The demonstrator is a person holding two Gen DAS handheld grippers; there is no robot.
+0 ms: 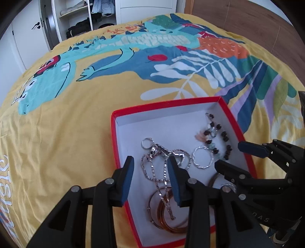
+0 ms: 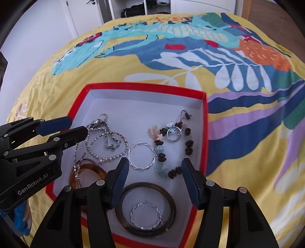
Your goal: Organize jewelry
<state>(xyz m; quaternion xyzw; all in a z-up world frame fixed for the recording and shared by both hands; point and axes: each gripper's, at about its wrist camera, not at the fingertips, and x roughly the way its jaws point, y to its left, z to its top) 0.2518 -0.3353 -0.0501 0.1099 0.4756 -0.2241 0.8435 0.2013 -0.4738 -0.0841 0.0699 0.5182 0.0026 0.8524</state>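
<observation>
A red box (image 1: 164, 107) (image 2: 144, 86) with a white inside lies on the bed and holds the jewelry. My left gripper (image 1: 150, 160) hovers open over its left part, above a silver chain (image 1: 152, 169) and amber bangles (image 1: 164, 215) lying loose on the floor of the box. My right gripper (image 2: 155, 162) stands open over the near right part, with nothing held. Below it lie a dark bangle (image 2: 146, 184) with a twisted silver hoop (image 2: 133, 209) inside it. Further in are a second twisted hoop (image 2: 141, 168) and a dark bead bracelet (image 2: 188, 145).
The box rests on a yellow bedspread (image 1: 66, 133) with a blue and teal print. An open wardrobe (image 1: 85, 15) stands beyond the bed, and a wooden panel (image 1: 247, 17) at the far right. Each gripper shows in the other's view: right (image 1: 229, 154), left (image 2: 76, 126).
</observation>
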